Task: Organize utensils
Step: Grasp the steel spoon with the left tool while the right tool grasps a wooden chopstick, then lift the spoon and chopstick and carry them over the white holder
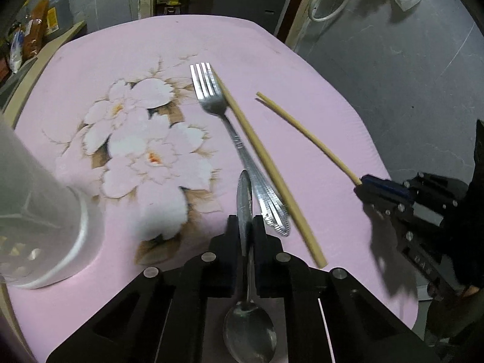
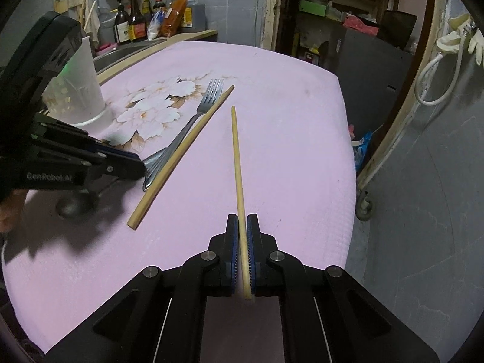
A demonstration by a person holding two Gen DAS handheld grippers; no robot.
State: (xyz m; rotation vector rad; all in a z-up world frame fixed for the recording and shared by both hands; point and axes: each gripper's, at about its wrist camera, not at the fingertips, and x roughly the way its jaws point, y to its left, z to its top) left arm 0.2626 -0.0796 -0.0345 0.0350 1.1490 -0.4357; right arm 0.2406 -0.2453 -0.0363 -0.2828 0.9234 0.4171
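Note:
My left gripper (image 1: pixel 244 220) is shut on a metal spoon (image 1: pixel 244 199); its handle points forward and its bowl hangs back under the fingers. My right gripper (image 2: pixel 241 222) is shut on a wooden chopstick (image 2: pixel 237 157) that points away over the pink mat (image 2: pixel 287 139); it also shows in the left wrist view (image 1: pixel 305 134). A silver fork (image 1: pixel 233 139) and a second chopstick (image 1: pixel 263 157) lie side by side on the mat, also in the right wrist view (image 2: pixel 193 118) (image 2: pixel 181 154). A translucent plastic cup (image 1: pixel 33 211) stands at the mat's left, also in the right wrist view (image 2: pixel 77 90).
The mat has a white flower print (image 1: pixel 142 148). Its right edge (image 1: pixel 372 139) drops to a grey floor. Bottles (image 2: pixel 136 18) stand on a counter behind the table. A white cable (image 2: pixel 435 78) hangs at the right.

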